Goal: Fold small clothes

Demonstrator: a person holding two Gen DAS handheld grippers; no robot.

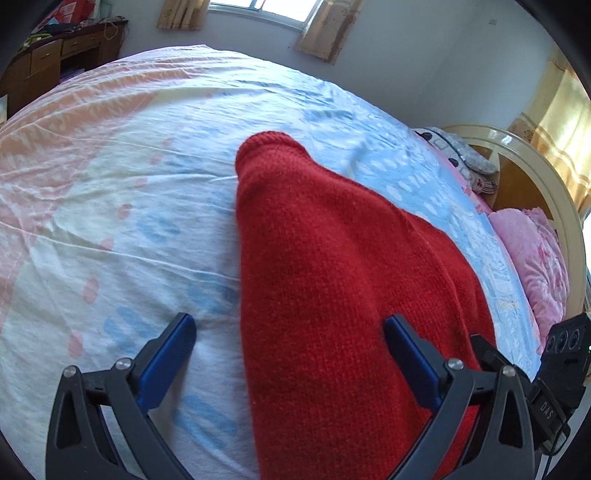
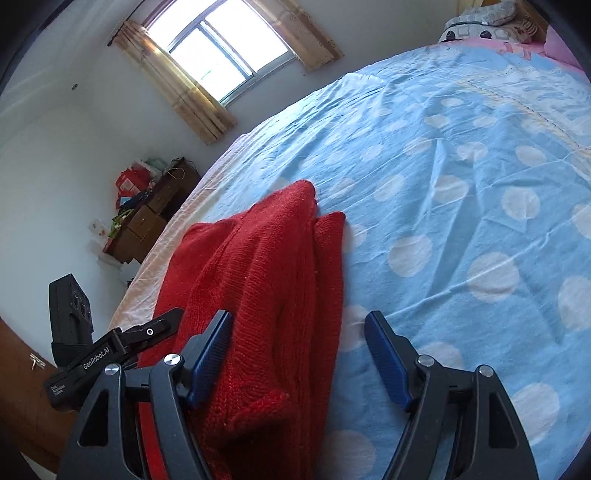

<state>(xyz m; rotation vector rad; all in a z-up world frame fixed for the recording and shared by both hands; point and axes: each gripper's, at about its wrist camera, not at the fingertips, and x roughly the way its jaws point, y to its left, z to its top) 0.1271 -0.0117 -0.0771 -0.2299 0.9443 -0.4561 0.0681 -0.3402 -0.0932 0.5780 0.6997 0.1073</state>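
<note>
Red knitted sweater (image 1: 332, 280) lies partly folded on the bed (image 1: 110, 221), flat for the next fold. My left tool (image 1: 290, 354) and right tool (image 2: 299, 354) both stand spread, gripping nothing, straddling its edges.

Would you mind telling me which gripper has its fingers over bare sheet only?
Neither entirely: the left gripper and right gripper both straddle the red sweater.

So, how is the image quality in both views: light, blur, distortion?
Left wrist view: the window is blown out white, the sheet is slightly smeared by blur, and the bed bulges from fisheye bending. Right wrist view: the window also glares, daylight is soft with no hard shadows, and the red sweater knit stays sharp.
</note>
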